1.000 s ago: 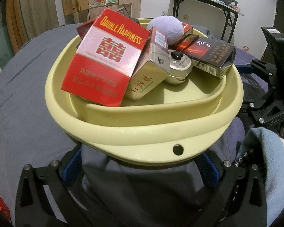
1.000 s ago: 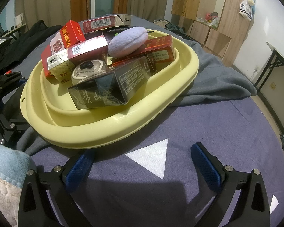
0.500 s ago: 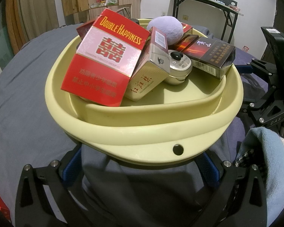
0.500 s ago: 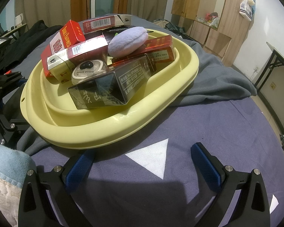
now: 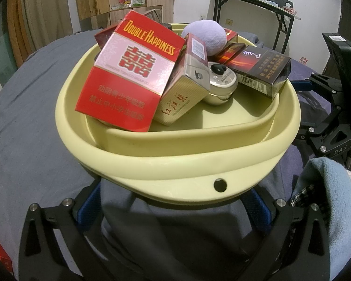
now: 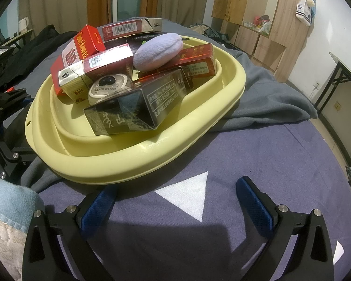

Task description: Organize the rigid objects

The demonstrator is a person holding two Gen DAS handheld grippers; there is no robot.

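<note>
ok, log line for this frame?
left claw: open, at basin rim | right claw: open, empty | boxes piled in basin

Ahead of the left gripper's fingers, the red carton (image 5: 128, 75) reads "DOUBLE HAPPINESS" in gold. Right of it, the round tin (image 6: 108, 86) is lettered "HELLO KITTY". At the far right, the other gripper's black frame (image 5: 337, 140) bears "DAS".

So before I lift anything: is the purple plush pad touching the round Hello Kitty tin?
Apart. In the right wrist view the plush pad rests on the cartons above, and the edge of a carton separates it from the tin below.
</note>
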